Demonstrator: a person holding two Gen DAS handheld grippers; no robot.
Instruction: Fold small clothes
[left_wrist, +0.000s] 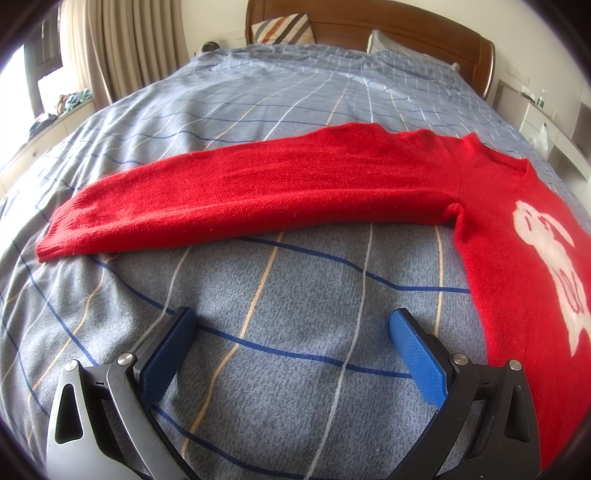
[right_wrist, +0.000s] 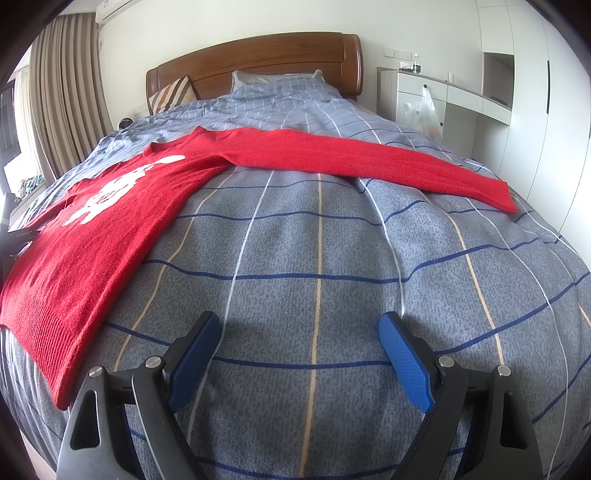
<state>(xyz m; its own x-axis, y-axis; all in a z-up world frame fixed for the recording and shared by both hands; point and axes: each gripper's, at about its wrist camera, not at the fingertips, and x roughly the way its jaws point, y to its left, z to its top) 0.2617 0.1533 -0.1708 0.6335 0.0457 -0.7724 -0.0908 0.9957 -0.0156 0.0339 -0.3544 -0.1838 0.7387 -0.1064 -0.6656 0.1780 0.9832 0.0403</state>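
A red knit sweater (left_wrist: 509, 229) with a white figure on its chest lies flat and face up on the bed. In the left wrist view one sleeve (left_wrist: 229, 199) stretches out to the left. In the right wrist view the sweater body (right_wrist: 92, 229) is at the left and the other sleeve (right_wrist: 369, 158) stretches out to the right. My left gripper (left_wrist: 291, 325) is open and empty, low over the cover, just in front of the left sleeve. My right gripper (right_wrist: 299, 328) is open and empty, over bare cover to the right of the hem.
The bed has a blue-grey checked cover (right_wrist: 317, 258), pillows and a wooden headboard (right_wrist: 258, 62) at the far end. Curtains (left_wrist: 122, 48) and a window ledge are on the left. White cabinets (right_wrist: 461, 110) with a plastic bag stand on the right.
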